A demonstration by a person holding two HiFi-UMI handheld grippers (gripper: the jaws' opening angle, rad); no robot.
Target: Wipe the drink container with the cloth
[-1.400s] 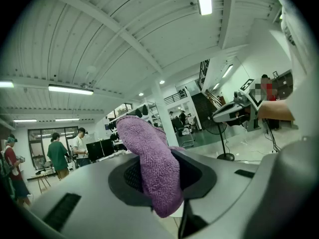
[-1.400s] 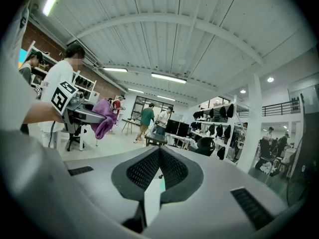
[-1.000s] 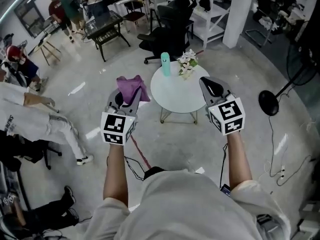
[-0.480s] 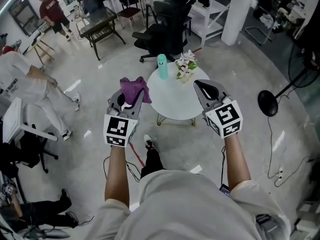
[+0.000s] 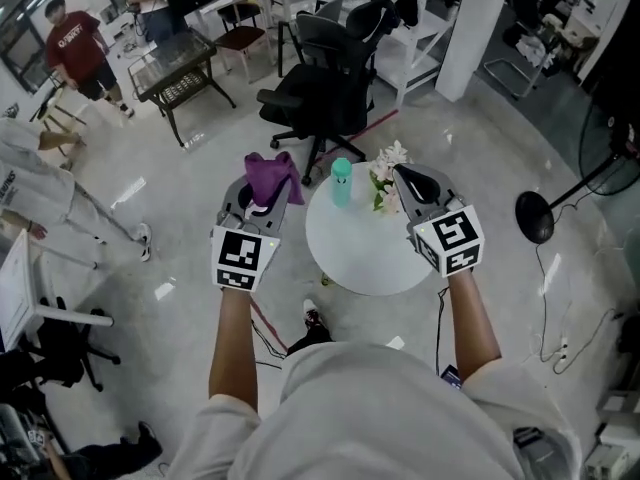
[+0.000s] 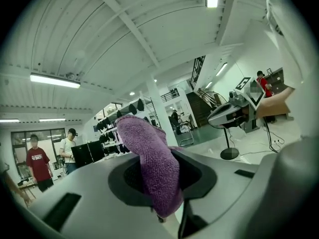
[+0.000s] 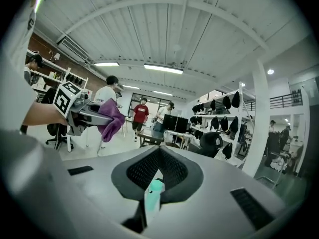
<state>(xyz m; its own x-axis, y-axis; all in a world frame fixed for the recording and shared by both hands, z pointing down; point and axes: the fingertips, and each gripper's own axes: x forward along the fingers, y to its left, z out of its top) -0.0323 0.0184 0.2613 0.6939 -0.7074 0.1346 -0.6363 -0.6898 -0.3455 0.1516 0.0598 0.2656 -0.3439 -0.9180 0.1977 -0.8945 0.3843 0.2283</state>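
Note:
A teal drink bottle (image 5: 342, 181) stands upright at the far side of a round white table (image 5: 360, 253), beside a small bunch of flowers (image 5: 386, 173). My left gripper (image 5: 258, 200) is shut on a purple cloth (image 5: 268, 174), which sticks up from its jaws left of the table; in the left gripper view the cloth (image 6: 152, 158) fills the jaw gap. My right gripper (image 5: 404, 177) is shut and holds nothing, hovering over the table's right side, right of the flowers. In the right gripper view the bottle (image 7: 154, 193) shows beyond the closed jaws.
A black office chair (image 5: 320, 88) stands just behind the table. A black standing fan base (image 5: 535, 216) is on the floor at right, with a cable trailing. Desks and people (image 5: 75, 43) occupy the far left. A white pillar (image 5: 470, 28) rises at back right.
The table, bottle and flowers have come nearer and now lie between the two grippers. Both grippers keep their pose, the cloth still in the left one. People at left have walked on.

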